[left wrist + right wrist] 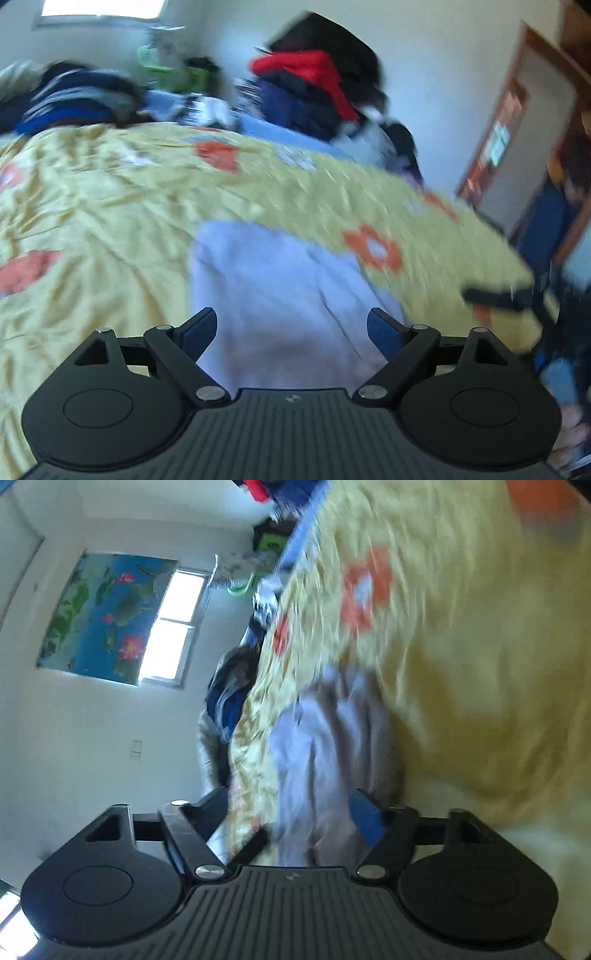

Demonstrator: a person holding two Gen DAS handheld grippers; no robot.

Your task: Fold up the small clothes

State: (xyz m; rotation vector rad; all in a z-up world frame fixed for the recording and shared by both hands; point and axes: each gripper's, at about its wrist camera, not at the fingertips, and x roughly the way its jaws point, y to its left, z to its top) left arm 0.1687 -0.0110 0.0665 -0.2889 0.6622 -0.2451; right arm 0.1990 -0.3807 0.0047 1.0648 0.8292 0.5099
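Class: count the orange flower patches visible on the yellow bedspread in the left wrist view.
5: far middle, far left edge, near left, right of the lilac garment, far right. Blur may hide others.

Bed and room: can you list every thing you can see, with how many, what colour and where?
small garment: one, pale lilac, lying on the bedspread
bedspread: one, yellow with orange flowers, covering the bed
clothes pile: one, red, navy and black, far side of bed
second clothes heap: one, blue and grey, far left of bed
poster: one, blue with pink flowers, wall beside window
window: one, bright
left gripper: black, open, over garment
right gripper: black, open, garment between fingers
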